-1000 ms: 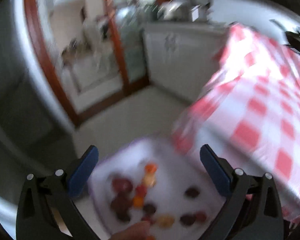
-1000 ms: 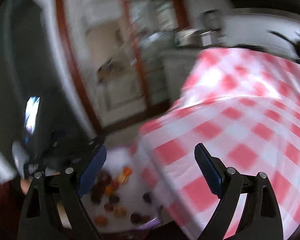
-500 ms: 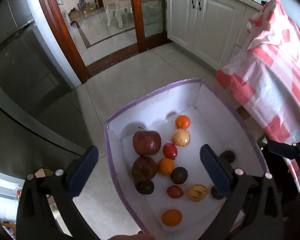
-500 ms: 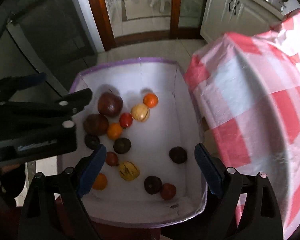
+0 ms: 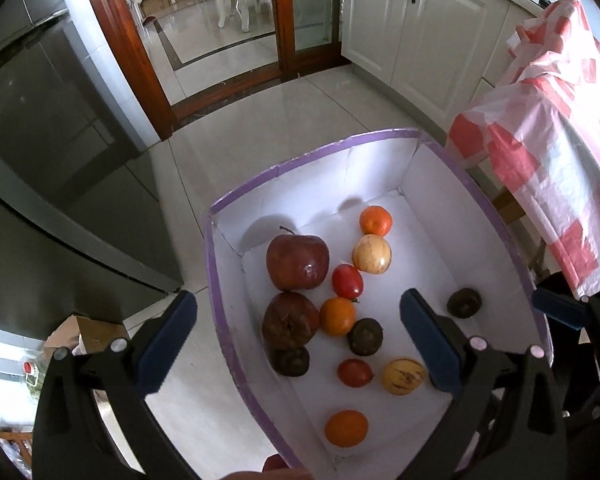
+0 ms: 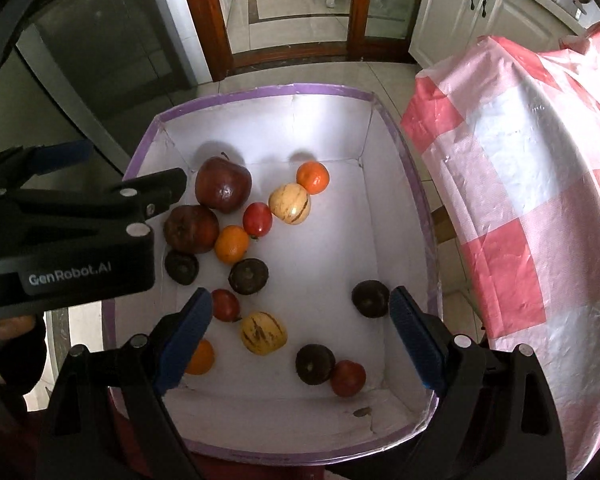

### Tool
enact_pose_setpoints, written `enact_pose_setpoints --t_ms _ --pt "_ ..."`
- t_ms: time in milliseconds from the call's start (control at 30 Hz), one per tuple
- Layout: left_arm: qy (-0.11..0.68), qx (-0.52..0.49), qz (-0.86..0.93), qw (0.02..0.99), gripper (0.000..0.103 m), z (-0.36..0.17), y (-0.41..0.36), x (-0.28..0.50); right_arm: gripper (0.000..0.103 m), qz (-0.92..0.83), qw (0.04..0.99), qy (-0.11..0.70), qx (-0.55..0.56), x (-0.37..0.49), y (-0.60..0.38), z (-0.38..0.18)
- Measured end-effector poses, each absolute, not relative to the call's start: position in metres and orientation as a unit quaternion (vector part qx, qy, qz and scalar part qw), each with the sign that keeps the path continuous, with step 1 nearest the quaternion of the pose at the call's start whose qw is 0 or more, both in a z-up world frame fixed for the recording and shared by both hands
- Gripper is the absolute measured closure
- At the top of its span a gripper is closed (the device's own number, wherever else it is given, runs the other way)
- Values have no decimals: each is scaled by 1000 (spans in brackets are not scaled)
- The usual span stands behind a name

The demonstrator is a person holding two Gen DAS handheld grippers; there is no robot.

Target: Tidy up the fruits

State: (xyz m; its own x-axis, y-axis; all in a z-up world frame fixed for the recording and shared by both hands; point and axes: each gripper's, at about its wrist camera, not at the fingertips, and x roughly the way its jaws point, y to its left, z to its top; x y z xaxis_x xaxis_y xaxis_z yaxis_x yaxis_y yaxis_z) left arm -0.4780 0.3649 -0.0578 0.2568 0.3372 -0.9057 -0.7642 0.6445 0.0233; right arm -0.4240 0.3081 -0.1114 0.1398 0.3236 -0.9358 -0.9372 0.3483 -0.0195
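Note:
A white box with a purple rim [image 5: 300,162] [image 6: 268,92] holds several fruits: a red apple [image 5: 297,262] [image 6: 223,185], a dark wrinkled fruit [image 5: 290,320], oranges [image 5: 375,220] [image 6: 313,177], red tomatoes [image 5: 347,280] [image 6: 257,219], striped yellow melons [image 5: 403,375] [image 6: 263,333] and dark passion fruits [image 5: 464,302] [image 6: 370,298]. My left gripper [image 5: 298,344] is open and empty above the box's near left part; it also shows at the left of the right wrist view [image 6: 100,184]. My right gripper [image 6: 300,340] is open and empty above the box's near half.
A table under a red-and-white checked plastic cloth [image 6: 520,208] [image 5: 548,160] stands right of the box. A dark fridge [image 5: 48,152] is at the left. White cabinets [image 5: 412,32] and a wooden doorway [image 6: 292,12] lie beyond on the tiled floor.
Both views swung down from the room and table to look into the fruit box, then moved closer. Both grippers stayed open and empty.

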Motion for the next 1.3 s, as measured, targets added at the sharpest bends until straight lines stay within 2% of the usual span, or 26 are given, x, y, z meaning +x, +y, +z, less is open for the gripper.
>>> enact_pose_setpoints --t_ms 1300 --pt "495 -224 350 763 1 -64 359 -474 16 466 677 463 -330 -424 305 -112"
